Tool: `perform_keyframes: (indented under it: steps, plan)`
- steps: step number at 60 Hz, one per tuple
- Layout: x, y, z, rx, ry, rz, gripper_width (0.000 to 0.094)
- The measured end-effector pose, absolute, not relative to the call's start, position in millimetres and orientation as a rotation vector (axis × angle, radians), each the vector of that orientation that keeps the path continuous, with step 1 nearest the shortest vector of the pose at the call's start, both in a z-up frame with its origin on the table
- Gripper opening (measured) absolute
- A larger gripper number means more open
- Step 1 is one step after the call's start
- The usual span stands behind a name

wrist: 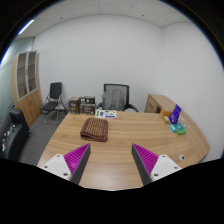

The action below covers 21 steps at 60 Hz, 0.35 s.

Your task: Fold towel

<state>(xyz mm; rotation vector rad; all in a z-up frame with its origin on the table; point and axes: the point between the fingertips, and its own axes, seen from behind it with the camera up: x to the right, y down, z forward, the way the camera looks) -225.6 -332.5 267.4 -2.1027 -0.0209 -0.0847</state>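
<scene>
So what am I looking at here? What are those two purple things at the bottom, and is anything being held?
This is one picture, taken by a wide-angle camera that rides on a hand-held gripper and looks forward along its two fingers. A person carries the tool; there is no robot arm. The purple things are pads on the inner faces of the fingers. The fingers stand apart, open, with nothing between them, so nothing is held.

Below and ahead is a wooden table. On it, beyond the fingers, lies a brown folded towel, the thing to be worked on; the gripper is not touching it. At the far right end of the table sit a purple item and something teal; I cannot tell what they are. Behind the table are office chairs and cabinets.
</scene>
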Motion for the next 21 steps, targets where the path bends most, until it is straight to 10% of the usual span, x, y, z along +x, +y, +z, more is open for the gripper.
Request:
perform_keyframes:
  steps: [21]
  plan:
    - [-229, -346, 280, -2.078, 0.002, -0.074, 0.0863]
